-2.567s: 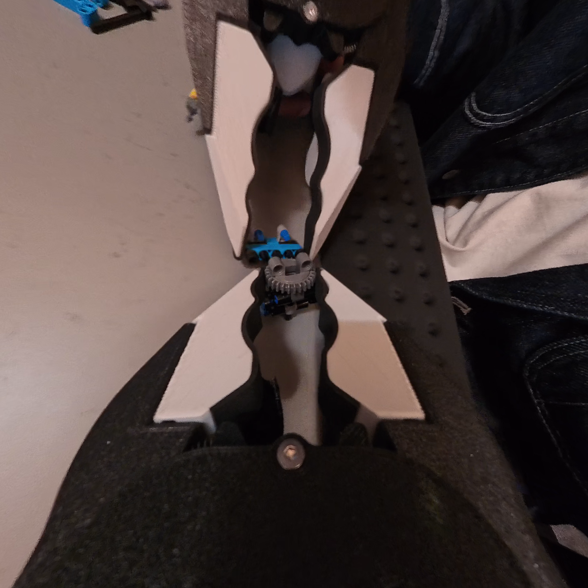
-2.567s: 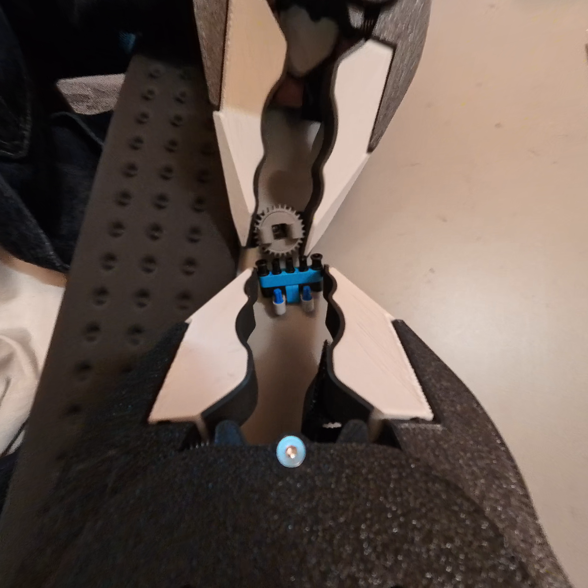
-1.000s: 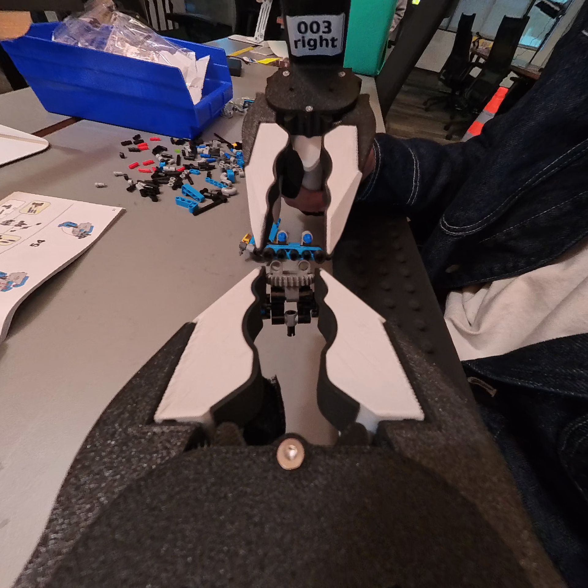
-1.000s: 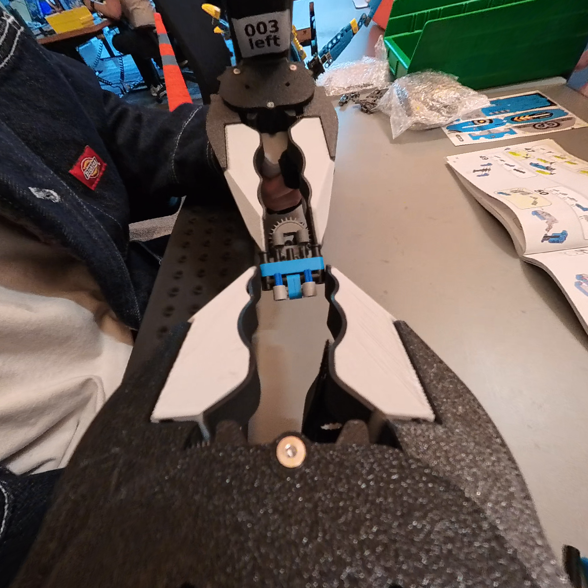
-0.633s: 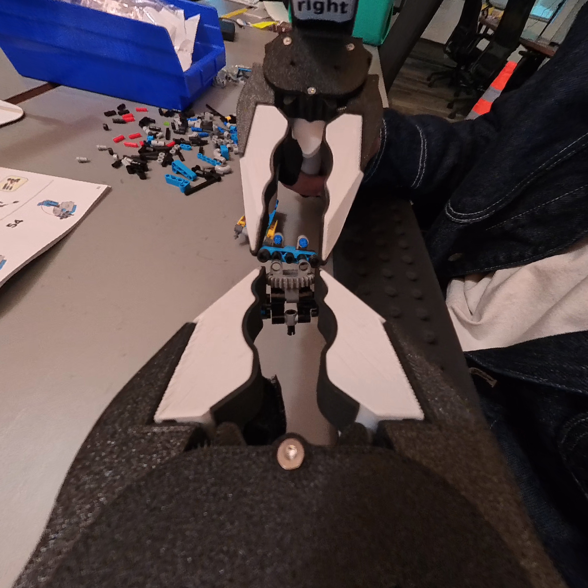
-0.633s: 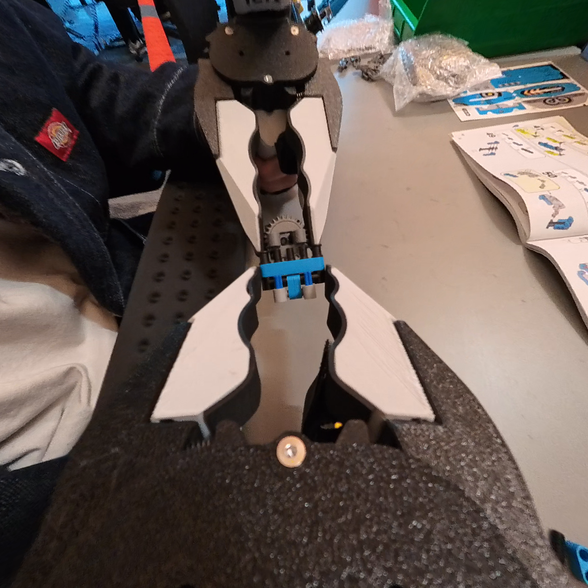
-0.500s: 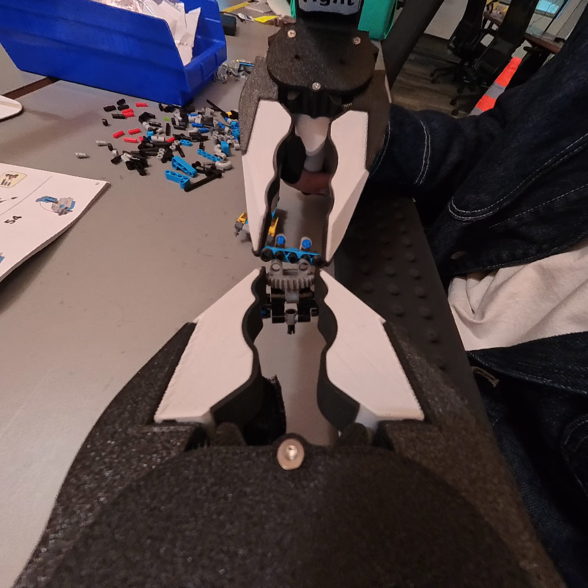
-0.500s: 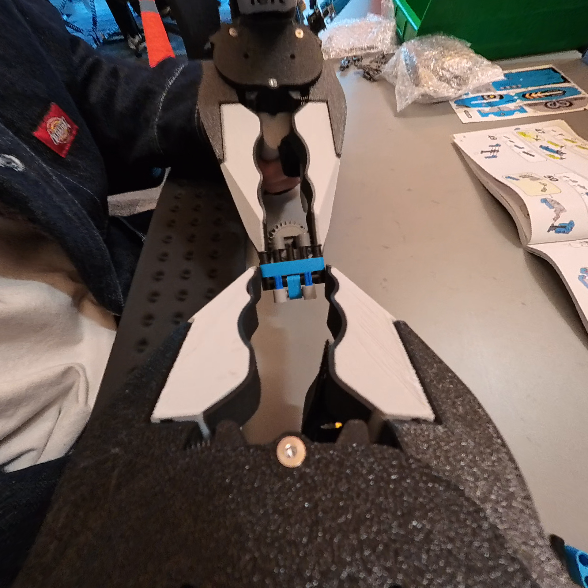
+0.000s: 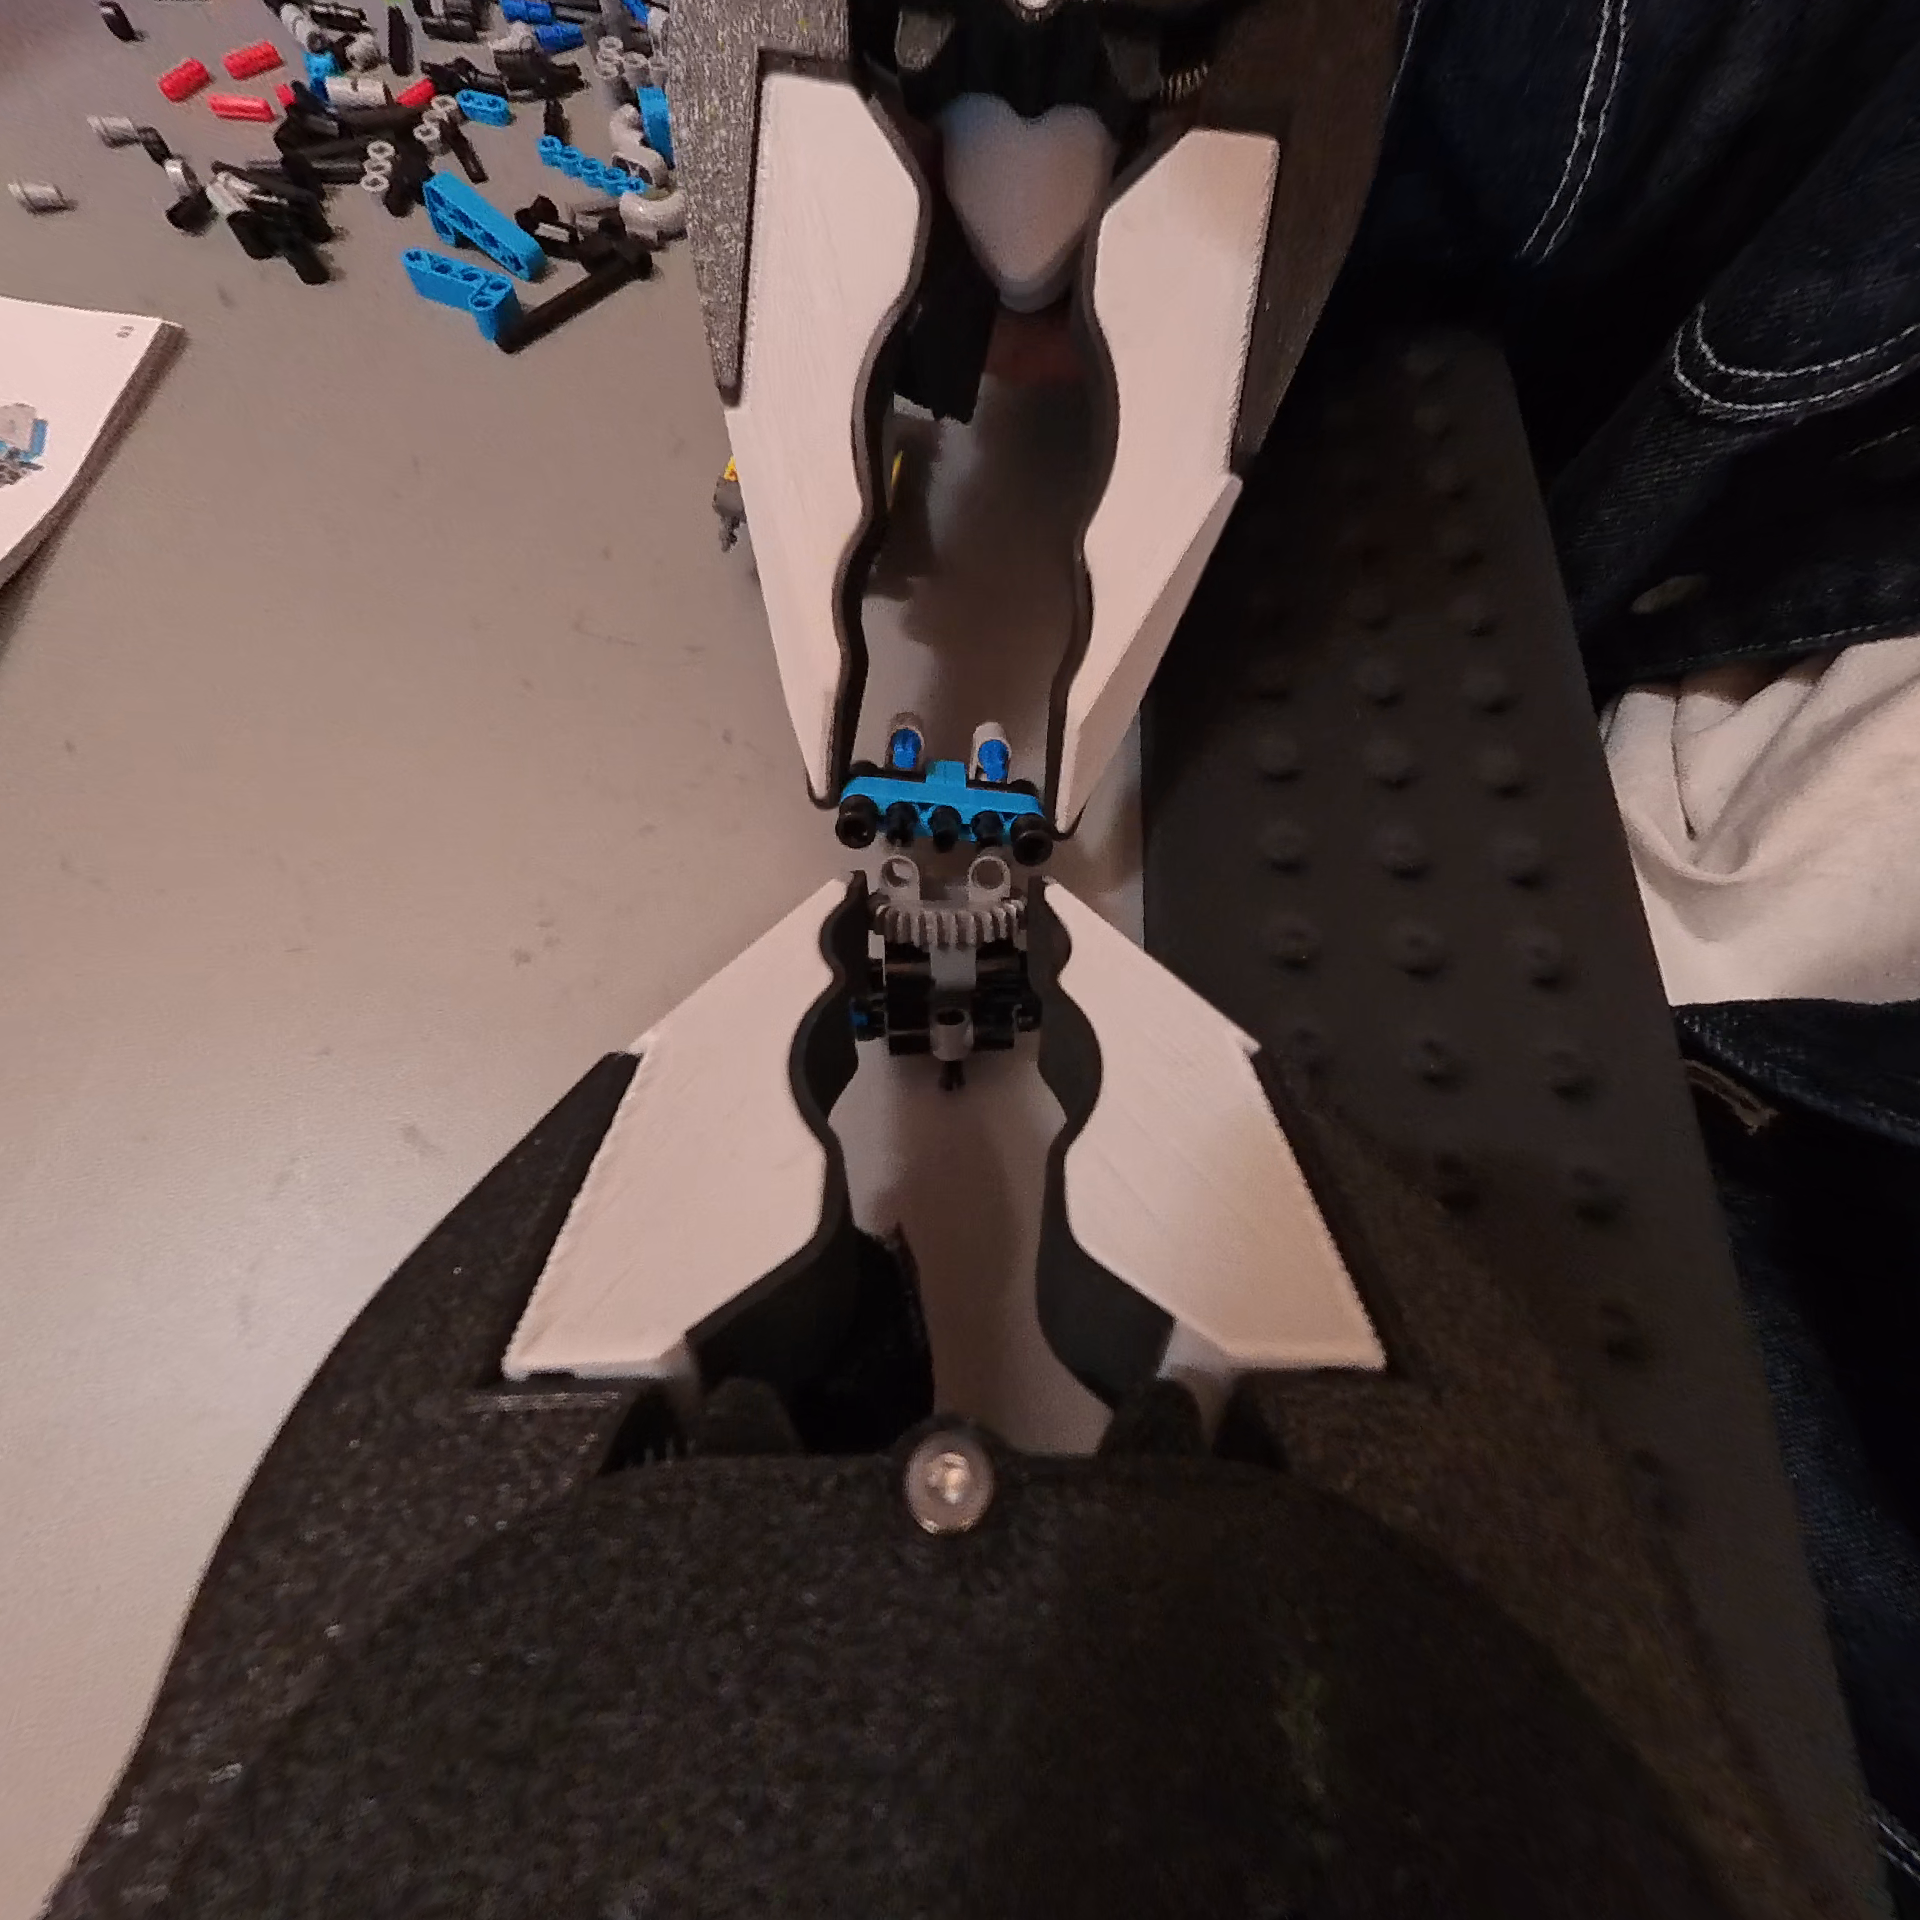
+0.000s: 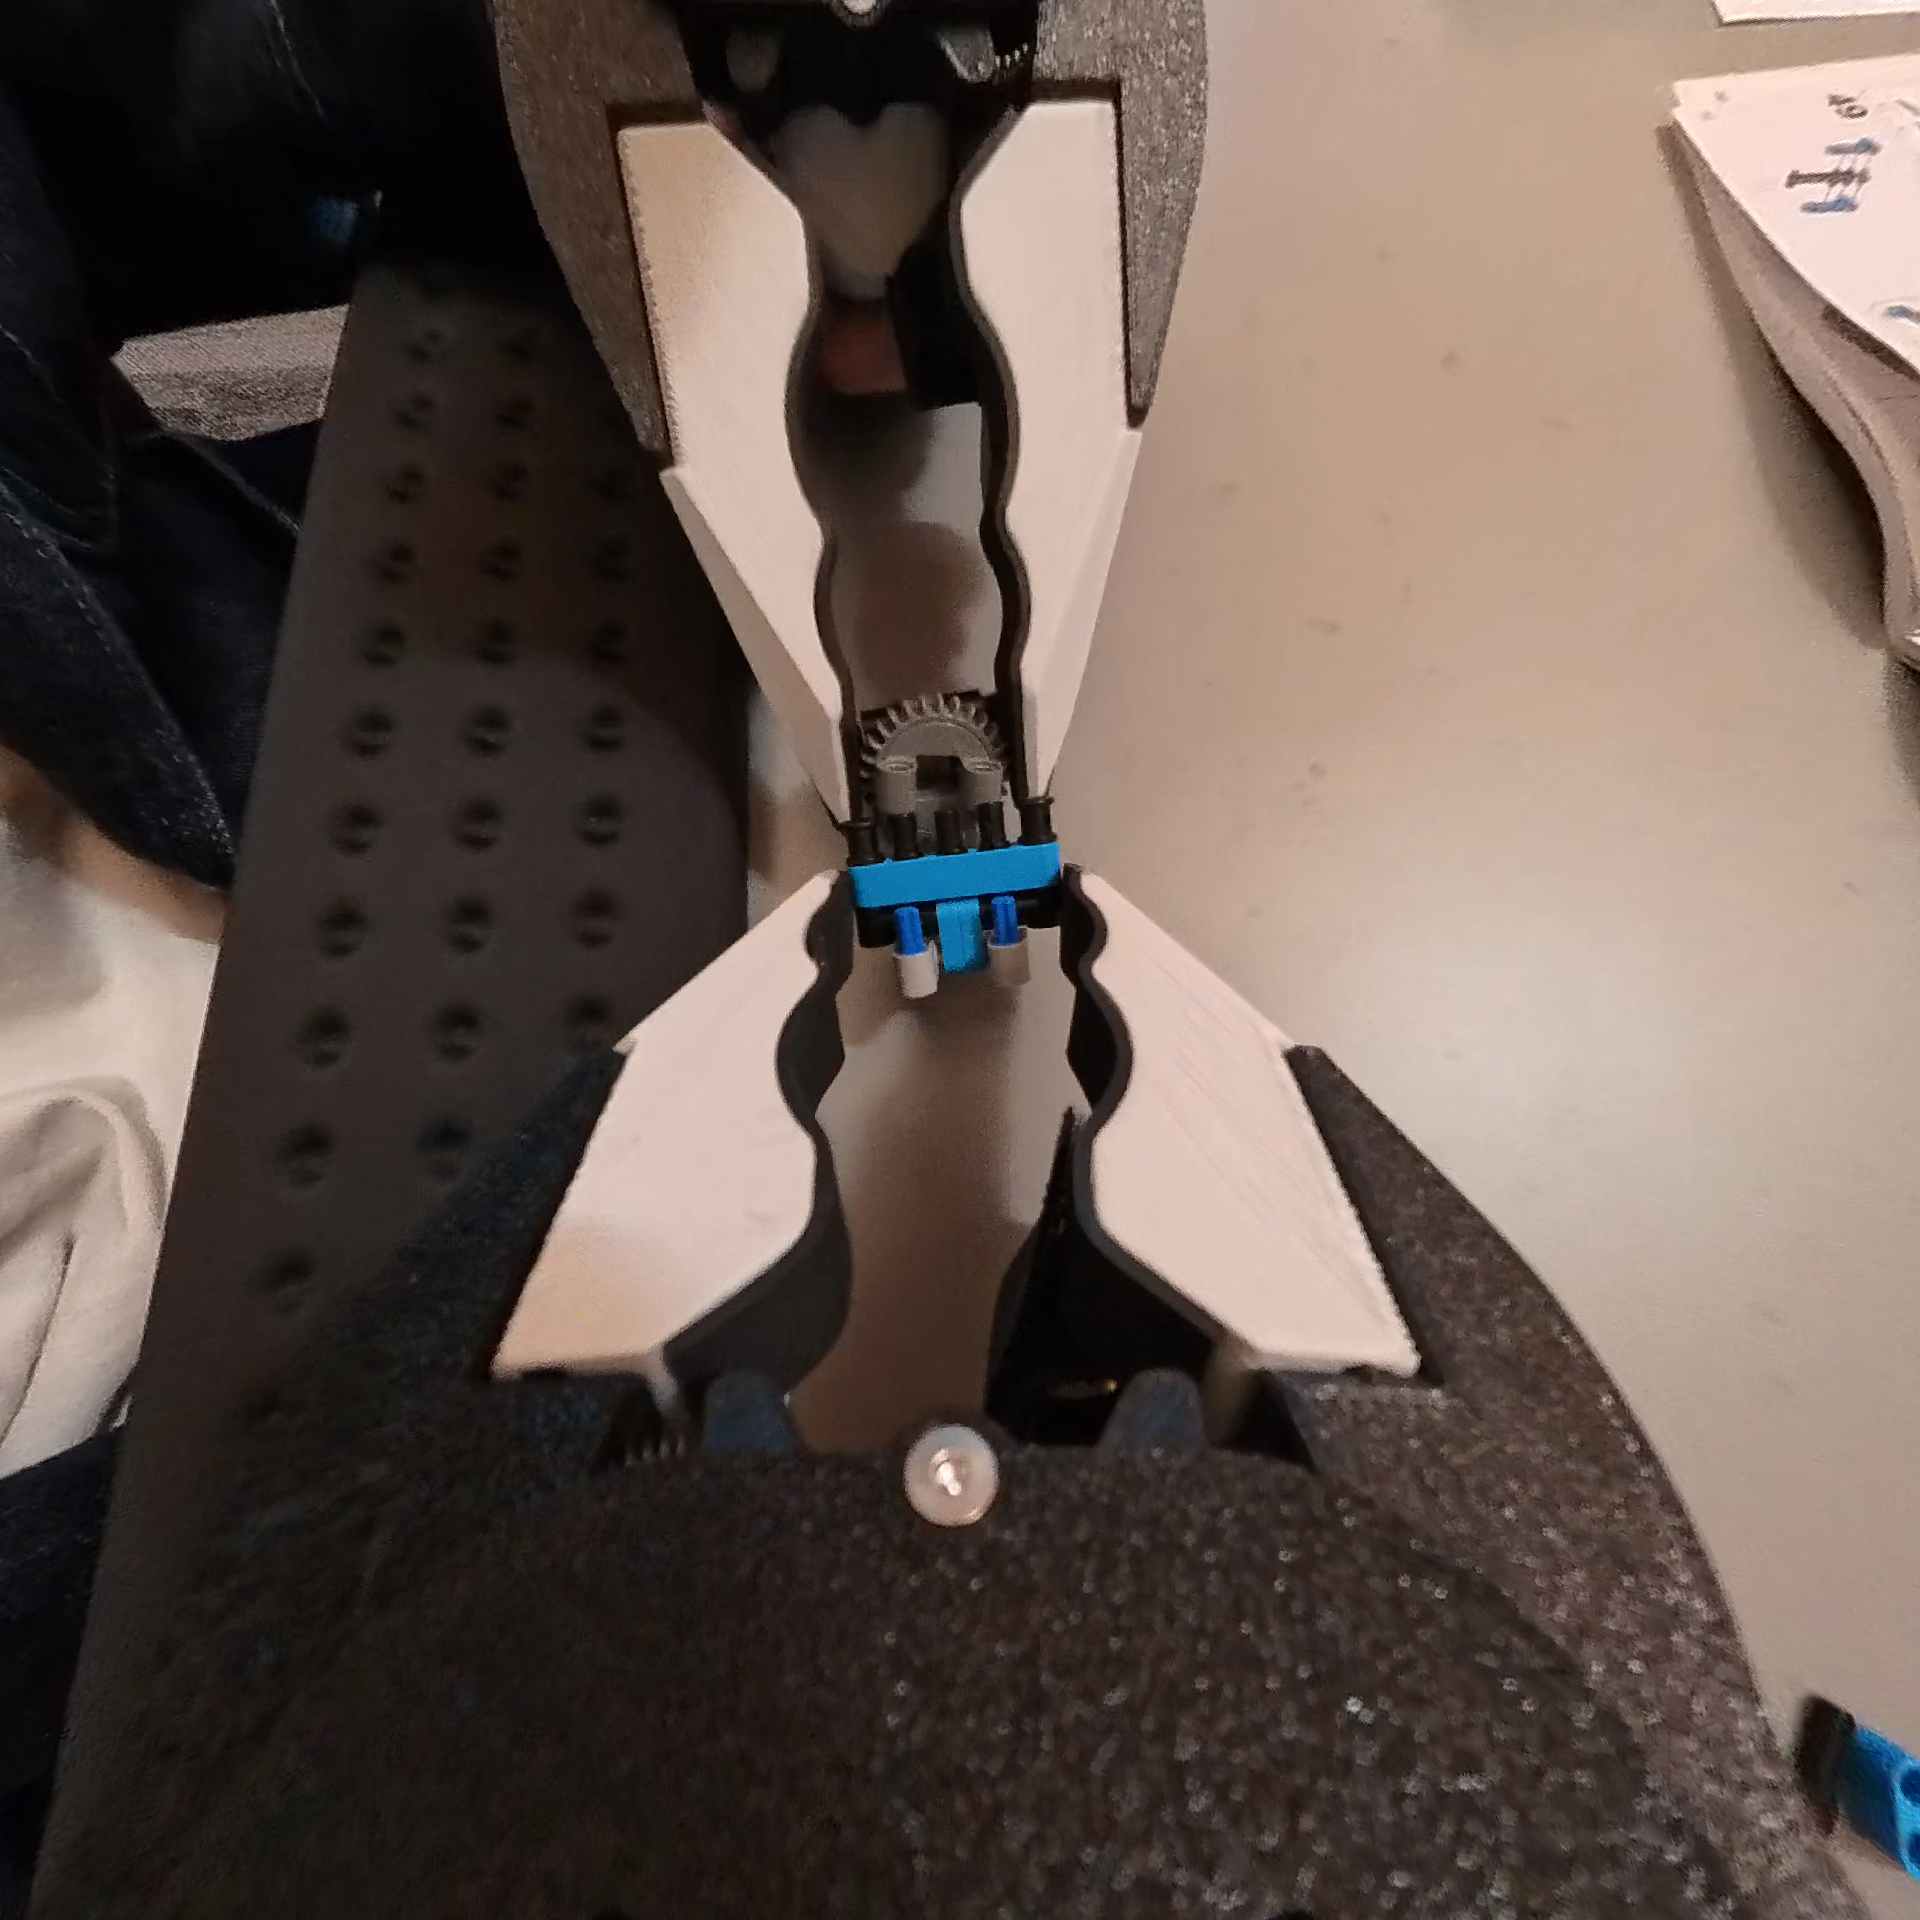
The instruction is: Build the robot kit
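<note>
A small grey-and-black toy-brick assembly topped by a grey toothed gear (image 9: 948,961) is clamped between the narrowed white tips of the left tongs (image 9: 945,904). Facing them tip to tip, the right tongs (image 10: 956,899) are closed narrowly on a short blue plastic beam carrying a row of black pins (image 10: 954,881). The two pieces are held above the grey counter (image 9: 364,727), near its edge. In the left wrist view the black pins are just beside the grey holes of the gear assembly; whether they touch cannot be told. A black strip with rows of round dimples (image 9: 1403,831) runs along the counter's edge, with a dark denim sleeve (image 9: 1714,312) beyond it. Loose blue, black, red and grey brick parts (image 9: 416,156) are scattered farther off, and the corner of a printed booklet (image 9: 62,416) lies to their left.
</note>
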Demonstrator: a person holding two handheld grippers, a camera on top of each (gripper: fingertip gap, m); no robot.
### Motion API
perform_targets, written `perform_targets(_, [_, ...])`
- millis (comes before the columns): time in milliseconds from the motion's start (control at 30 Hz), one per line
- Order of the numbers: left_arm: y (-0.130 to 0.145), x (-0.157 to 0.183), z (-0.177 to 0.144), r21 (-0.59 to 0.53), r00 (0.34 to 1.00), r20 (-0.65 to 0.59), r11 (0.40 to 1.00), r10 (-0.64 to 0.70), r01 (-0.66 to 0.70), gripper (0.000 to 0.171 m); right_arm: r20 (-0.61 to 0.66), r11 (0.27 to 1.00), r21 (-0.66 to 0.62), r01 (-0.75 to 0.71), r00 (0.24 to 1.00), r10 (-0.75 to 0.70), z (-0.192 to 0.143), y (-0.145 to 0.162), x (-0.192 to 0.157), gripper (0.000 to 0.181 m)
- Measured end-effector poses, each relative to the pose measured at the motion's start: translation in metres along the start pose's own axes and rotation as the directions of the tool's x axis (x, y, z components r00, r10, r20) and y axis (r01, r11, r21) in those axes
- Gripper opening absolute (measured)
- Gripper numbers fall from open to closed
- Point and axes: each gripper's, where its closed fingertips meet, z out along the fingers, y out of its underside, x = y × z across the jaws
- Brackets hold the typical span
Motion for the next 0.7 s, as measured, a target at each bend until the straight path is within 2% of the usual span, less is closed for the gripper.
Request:
perform_targets(333, [-0.0065, -0.0059, -0.0054, 0.047, 0.999, 0.021, 0.998, -0.029, 0.028, 0.030, 0.035, 0.998, 0.011, -0.060, 0.998, 0.059, 0.0021, 0.0007, 0.0003, 0.039])
perform_targets(700, [-0.0034, -0.0024, -0.0056, 0.028, 0.998, 0.039, 0.998, 0.050, -0.051, 0.030, 0.075, 0.996, 0.043, -0.073, 0.995, 0.069, 0.0002, -0.0039, -0.0026, 0.039])
